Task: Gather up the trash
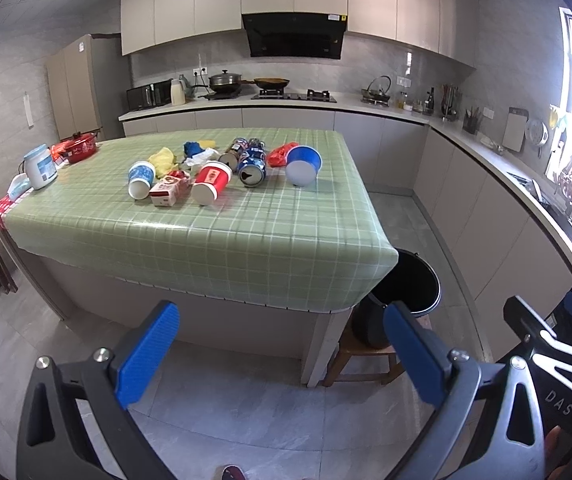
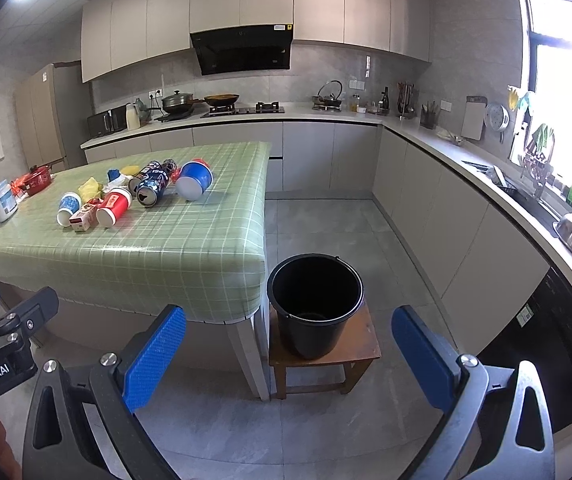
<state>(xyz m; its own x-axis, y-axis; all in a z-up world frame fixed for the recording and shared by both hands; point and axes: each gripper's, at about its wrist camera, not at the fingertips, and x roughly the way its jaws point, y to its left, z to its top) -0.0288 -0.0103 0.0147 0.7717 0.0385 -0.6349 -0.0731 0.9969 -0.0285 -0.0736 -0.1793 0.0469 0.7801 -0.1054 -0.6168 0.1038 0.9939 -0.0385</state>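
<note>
Green checked cloth covers the table (image 1: pixel 214 236), and the trash lies in a loose cluster toward its far half. Nearest the front sit a blue-and-white cup (image 1: pixel 140 179) on its side, a small red-and-white carton (image 1: pixel 169 191) just right of it, and a red cup (image 1: pixel 210 182) tipped over beside the carton. Behind the red cup a blue can (image 1: pixel 252 169) lies with its open top facing the camera, and a blue bowl (image 1: pixel 303 165) rests on its side at the right of the group. Crumpled yellow wrappers (image 1: pixel 162 159) and a red wrapper (image 1: pixel 279 155) lie among them.

A black bucket (image 2: pixel 314 304) stands on a low wooden stool (image 2: pixel 359 350) just off the table's near right corner.

Both tools hang well short of the table. The left gripper (image 1: pixel 280 350) has its blue pads spread wide with nothing between them. The right gripper (image 2: pixel 289 354) is likewise spread and holds nothing, framing the bucket.

At the table's far left edge stand a white tub (image 1: pixel 40 167) and a red pot (image 1: pixel 80 147).
</note>
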